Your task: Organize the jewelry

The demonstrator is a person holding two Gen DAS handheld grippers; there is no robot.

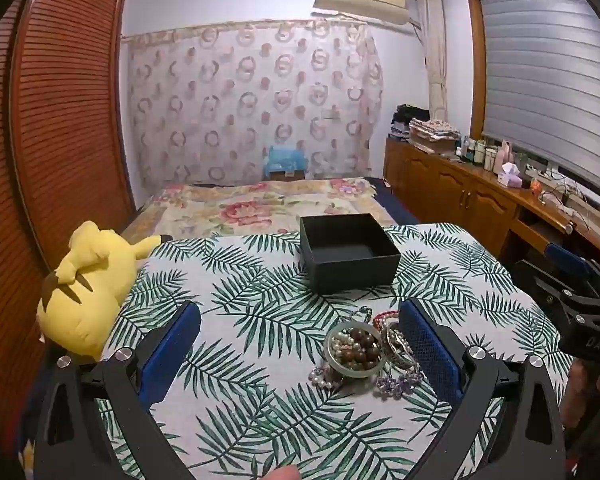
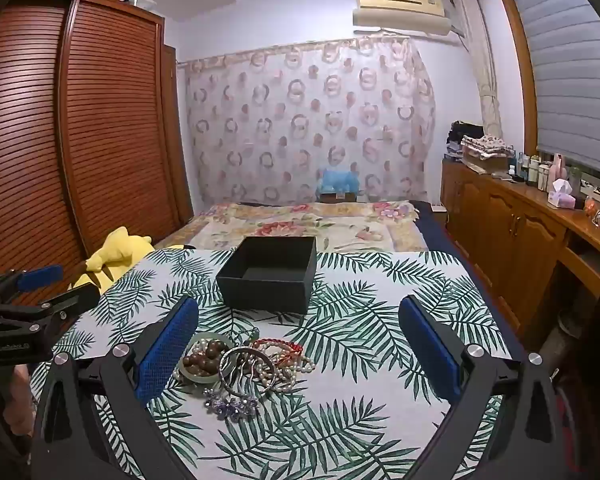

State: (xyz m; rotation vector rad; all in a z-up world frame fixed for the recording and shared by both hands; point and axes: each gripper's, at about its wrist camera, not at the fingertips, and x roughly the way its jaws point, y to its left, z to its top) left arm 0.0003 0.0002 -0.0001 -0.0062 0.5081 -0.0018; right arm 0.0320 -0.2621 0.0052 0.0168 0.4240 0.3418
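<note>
A pile of jewelry lies on the leaf-print tablecloth: a pale green bangle around brown beads, pearls, a silver bangle, red cord bracelets and a purple crystal bracelet. An open, empty black box stands behind the pile; it also shows in the right wrist view. My left gripper is open and empty, the pile by its right finger. My right gripper is open and empty, the pile by its left finger.
A yellow plush toy lies at the table's left edge. A bed with a floral cover lies behind the table. A wooden wardrobe stands on the left, and a wooden sideboard with bottles on the right.
</note>
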